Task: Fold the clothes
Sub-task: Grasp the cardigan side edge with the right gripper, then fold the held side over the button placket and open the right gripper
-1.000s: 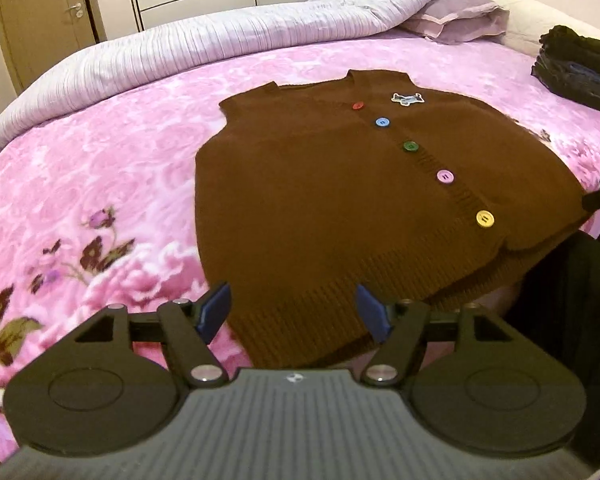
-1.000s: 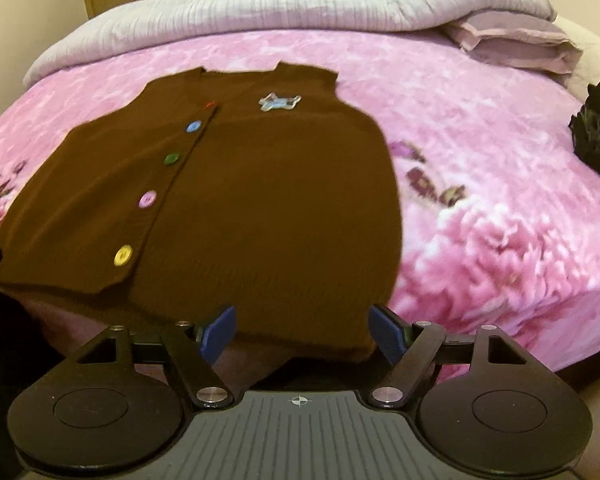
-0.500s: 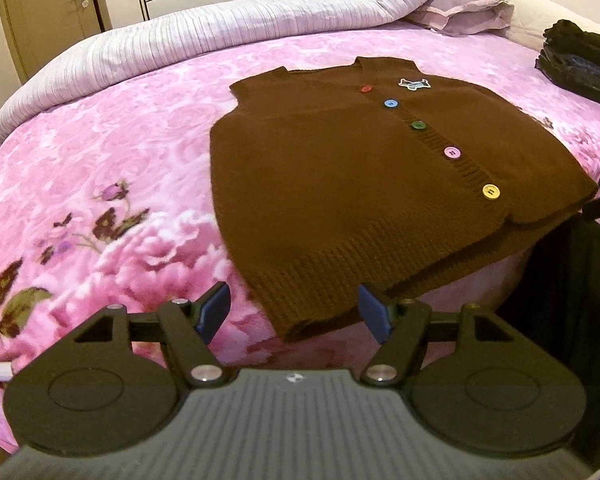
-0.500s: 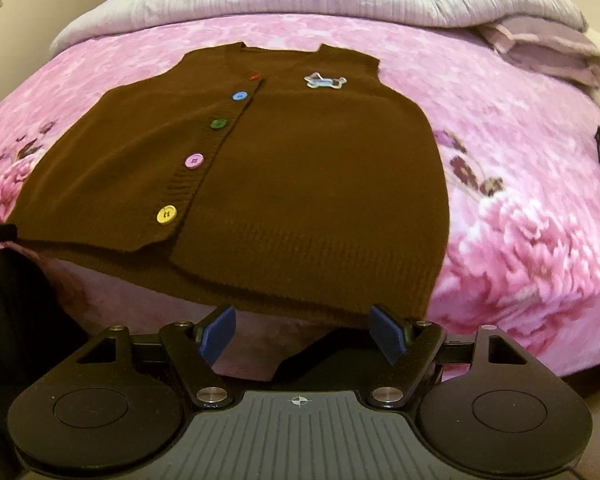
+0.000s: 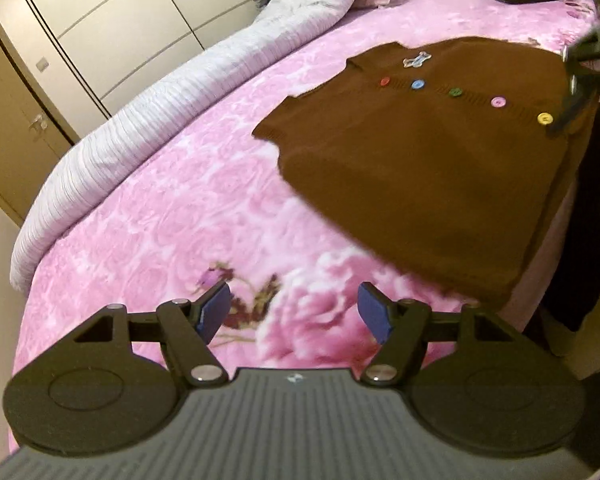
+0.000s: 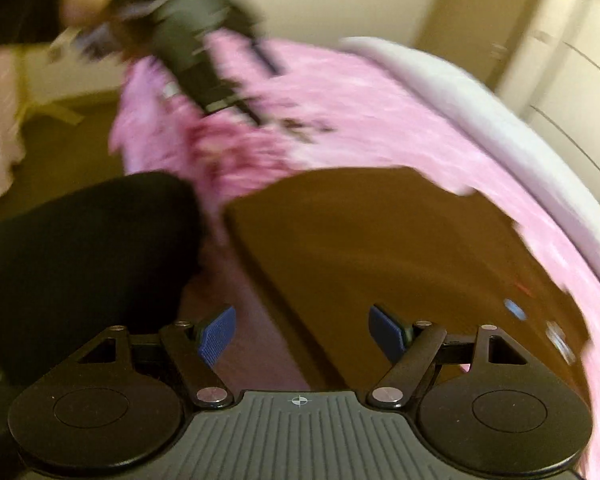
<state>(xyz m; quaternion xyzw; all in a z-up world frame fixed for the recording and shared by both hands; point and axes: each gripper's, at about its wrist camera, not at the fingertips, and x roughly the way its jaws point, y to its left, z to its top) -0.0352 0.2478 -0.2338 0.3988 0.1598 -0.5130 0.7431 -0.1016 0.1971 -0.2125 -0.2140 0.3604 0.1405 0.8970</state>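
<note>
Brown knitted sleeveless vest [image 5: 440, 168] with five coloured buttons, spread flat on pink floral bedspread [image 5: 172, 216] near its right edge. No readable writing anywhere. Left gripper [image 5: 294, 312] spread, empty, over bedspread. Right gripper [image 6: 304, 334] spread, empty, above vest hem.

A pink floral bedspread [image 5: 204, 200] fills the view; a rolled grey quilt [image 5: 140, 120] runs toward eleven o'clock (wardrobe doors [image 5: 112, 28] behind it).
</note>
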